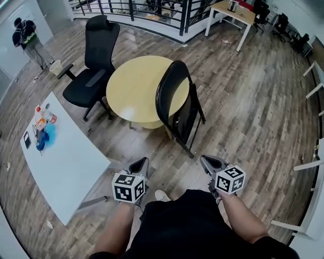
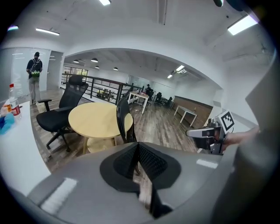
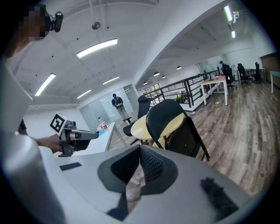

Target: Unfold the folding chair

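Observation:
The black folding chair (image 1: 175,103) stands folded flat, leaning against the round yellow table (image 1: 132,87); it also shows in the left gripper view (image 2: 123,121) and the right gripper view (image 3: 176,122). My left gripper (image 1: 142,162) and right gripper (image 1: 206,161) hover close to my body, short of the chair and apart from it, one on each side. Both are shut with nothing between the jaws, as their own views show (image 2: 137,145) (image 3: 140,148). Each gripper appears in the other's view: the right gripper (image 2: 202,132), the left gripper (image 3: 81,135).
A black office chair (image 1: 96,58) stands left of the round table. A white table (image 1: 63,159) with bottles and a blue cloth is at my left. A railing (image 1: 152,10) and desks line the far side. A person (image 1: 28,38) stands far left.

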{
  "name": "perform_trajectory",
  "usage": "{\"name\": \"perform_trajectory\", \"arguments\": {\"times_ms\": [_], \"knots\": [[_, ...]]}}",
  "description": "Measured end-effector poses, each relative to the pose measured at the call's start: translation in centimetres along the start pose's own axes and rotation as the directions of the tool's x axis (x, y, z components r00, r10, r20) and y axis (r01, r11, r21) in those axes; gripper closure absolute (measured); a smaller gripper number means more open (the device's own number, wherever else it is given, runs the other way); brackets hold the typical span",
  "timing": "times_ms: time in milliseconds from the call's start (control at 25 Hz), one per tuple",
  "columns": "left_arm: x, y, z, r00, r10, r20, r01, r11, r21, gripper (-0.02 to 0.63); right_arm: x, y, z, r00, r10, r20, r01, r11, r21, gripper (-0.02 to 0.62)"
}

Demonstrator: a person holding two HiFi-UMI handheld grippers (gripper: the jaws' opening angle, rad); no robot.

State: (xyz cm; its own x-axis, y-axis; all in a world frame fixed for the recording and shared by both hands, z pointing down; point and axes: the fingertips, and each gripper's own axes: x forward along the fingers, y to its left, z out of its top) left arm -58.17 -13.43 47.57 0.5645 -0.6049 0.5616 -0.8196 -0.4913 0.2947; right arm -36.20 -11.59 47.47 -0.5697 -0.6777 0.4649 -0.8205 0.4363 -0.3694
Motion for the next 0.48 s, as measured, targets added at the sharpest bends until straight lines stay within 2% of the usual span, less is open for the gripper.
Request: {"name": "perform_trajectory", "arguments": {"times_ms": [240, 480], "knots": [[0.9, 1.5, 2.8, 0.999, -0.027, 0.025, 0.026, 0.998, 0.052, 0.598, 0.4, 0.4, 0.6, 0.999, -0.041, 0.025, 0.041, 0.999, 0.014, 0.589], [2.7, 2.8, 4.5, 0.999, -0.010, 0.043, 0.007, 0.998, 0.058, 0.598, 2.6, 0.5, 1.5, 1.000, -0.017, 0.019, 0.017, 1.000, 0.007, 0.591]]}}
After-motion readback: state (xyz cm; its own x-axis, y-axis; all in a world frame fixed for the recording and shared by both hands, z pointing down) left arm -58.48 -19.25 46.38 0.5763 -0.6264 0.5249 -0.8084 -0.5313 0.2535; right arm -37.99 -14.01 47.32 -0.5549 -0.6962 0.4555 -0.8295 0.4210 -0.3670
